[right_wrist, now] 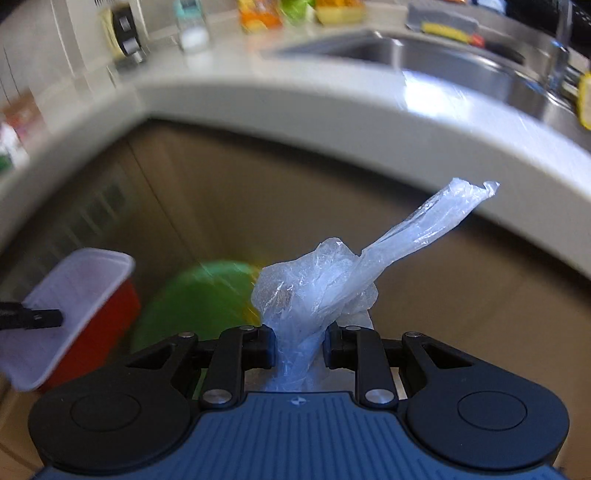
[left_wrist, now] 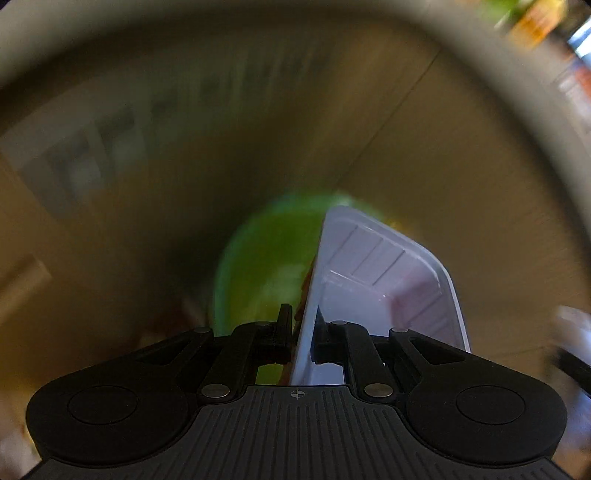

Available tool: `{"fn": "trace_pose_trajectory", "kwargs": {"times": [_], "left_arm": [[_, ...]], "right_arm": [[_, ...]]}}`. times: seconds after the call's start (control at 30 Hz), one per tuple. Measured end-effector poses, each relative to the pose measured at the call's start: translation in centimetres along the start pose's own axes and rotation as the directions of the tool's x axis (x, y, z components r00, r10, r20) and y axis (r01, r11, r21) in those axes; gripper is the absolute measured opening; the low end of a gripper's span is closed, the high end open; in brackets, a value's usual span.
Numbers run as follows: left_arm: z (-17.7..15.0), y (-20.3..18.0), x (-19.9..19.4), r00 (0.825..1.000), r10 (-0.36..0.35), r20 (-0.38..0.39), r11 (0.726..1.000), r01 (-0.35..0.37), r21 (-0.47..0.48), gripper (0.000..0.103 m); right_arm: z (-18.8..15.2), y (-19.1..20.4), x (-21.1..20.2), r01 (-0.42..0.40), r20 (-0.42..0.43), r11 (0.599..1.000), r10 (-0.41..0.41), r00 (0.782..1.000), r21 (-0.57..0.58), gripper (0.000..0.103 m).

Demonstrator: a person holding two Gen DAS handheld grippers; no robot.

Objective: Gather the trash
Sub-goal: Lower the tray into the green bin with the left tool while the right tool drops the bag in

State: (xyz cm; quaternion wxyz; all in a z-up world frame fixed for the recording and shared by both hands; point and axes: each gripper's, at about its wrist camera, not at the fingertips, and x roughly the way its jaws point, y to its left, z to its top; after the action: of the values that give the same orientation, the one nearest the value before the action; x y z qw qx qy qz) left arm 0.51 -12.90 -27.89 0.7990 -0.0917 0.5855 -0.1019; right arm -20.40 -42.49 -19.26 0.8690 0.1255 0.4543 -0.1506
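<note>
Clamping a white-lined red tray point(left_wrist: 384, 280), left tool point(left_wrist: 301, 332); right tool point(right_wrist: 299, 341) pinches crumpled clear plastic point(right_wrist: 332, 280).

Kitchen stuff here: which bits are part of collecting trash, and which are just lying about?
Part of the job:
left tongs gripping plastic tray
right tongs gripping clear plastic wrap
green bin, probably

Lying about:
sink
counter
blurred packages

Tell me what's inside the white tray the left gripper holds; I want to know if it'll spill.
The white tray looks empty in both views. Its ribbed inner walls are bare, but the left gripper fingers hide part of the near wall.
</note>
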Motion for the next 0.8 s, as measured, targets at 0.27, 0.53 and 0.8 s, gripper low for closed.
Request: {"fn": "trace_pose_trajectory", "kwargs": {"times": [0.27, 0.53, 0.8], "left_arm": [[-1.6, -1.4, 15.3, 0.984, 0.125, -0.129, 0.992, -0.125, 0.003, 0.013], [-1.5, -0.3, 23.9, 0.983, 0.095, -0.158, 0.992, -0.107, -0.066, 0.03], [-1.1, 1.3, 21.7, 0.986, -0.01, -0.167, 0.995, -0.008, -0.104, 0.03]], "right_arm": [[-6.5, -3.0, 6.0, 0.069, -0.186, 0.997, -0.063, 0.981, 0.026, 0.022], [-8.8, -2.7, 9.5, 0.077, -0.232, 0.996, -0.084, 0.969, -0.04, 0.022], [-8.4, -1.9, 11.2, 0.055, -0.263, 0.993, -0.08, 0.961, -0.1, 0.022]]}}
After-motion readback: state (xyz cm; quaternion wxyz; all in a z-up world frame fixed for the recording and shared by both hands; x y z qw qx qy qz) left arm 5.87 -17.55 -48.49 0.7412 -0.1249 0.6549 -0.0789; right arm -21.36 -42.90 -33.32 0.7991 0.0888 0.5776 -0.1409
